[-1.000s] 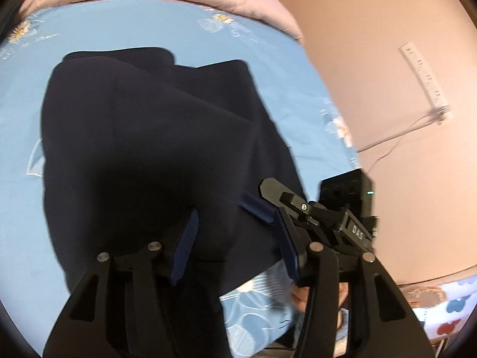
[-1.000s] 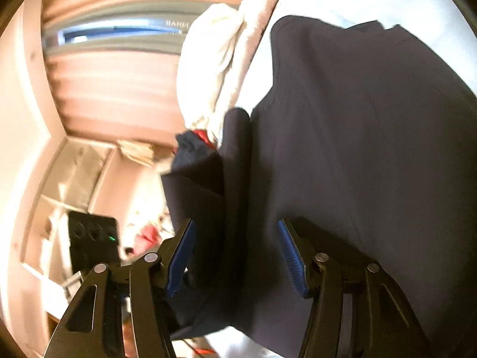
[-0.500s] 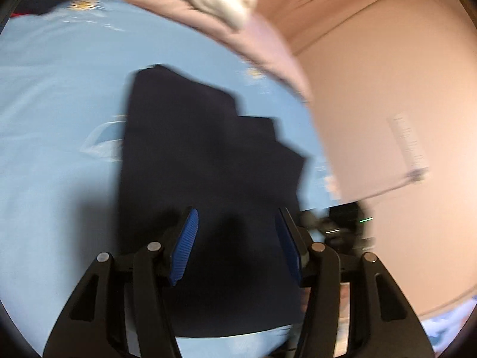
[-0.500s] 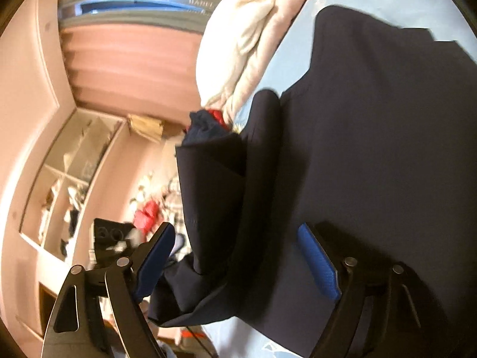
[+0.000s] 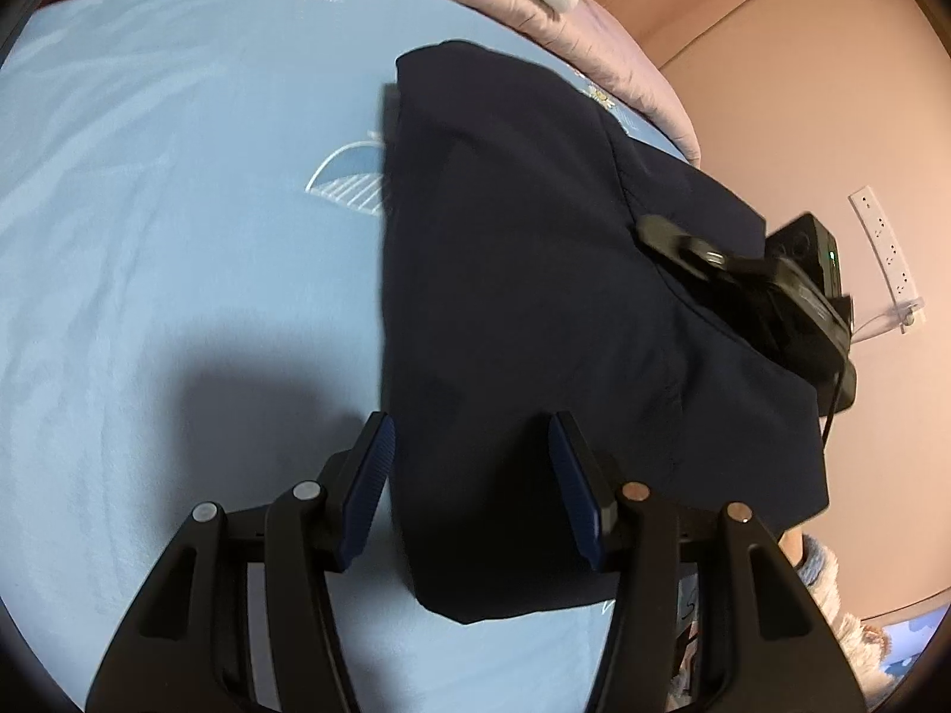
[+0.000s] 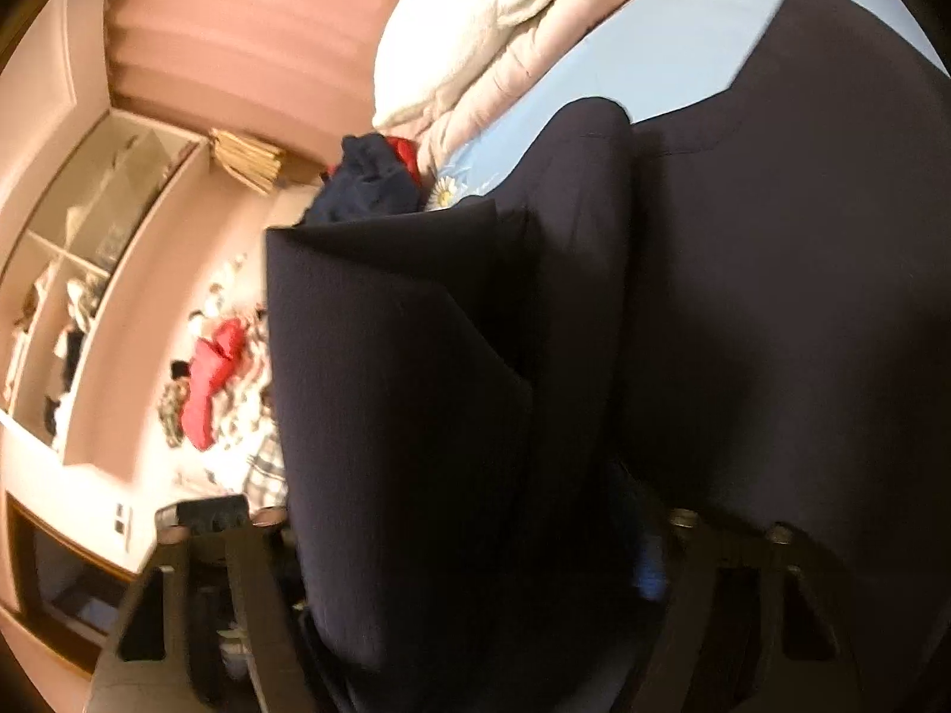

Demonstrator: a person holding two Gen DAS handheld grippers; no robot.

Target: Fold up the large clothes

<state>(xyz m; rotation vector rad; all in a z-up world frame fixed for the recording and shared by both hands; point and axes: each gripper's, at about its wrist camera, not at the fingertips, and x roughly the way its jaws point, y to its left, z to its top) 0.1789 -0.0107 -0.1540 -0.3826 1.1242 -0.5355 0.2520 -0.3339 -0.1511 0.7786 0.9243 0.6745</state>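
On the blue sheet [image 5: 148, 208], the left gripper [image 5: 472, 475] hangs with jaws wide apart and nothing between them, poised above the near left edge of the dark garment [image 5: 535, 297], which lies folded along the bed's right side. Further right, the right gripper [image 5: 743, 291] rests at the garment's right edge; in its own view a fold of cloth fills the space between its fingers [image 6: 648, 558], though whether the jaws are clamped cannot be told.
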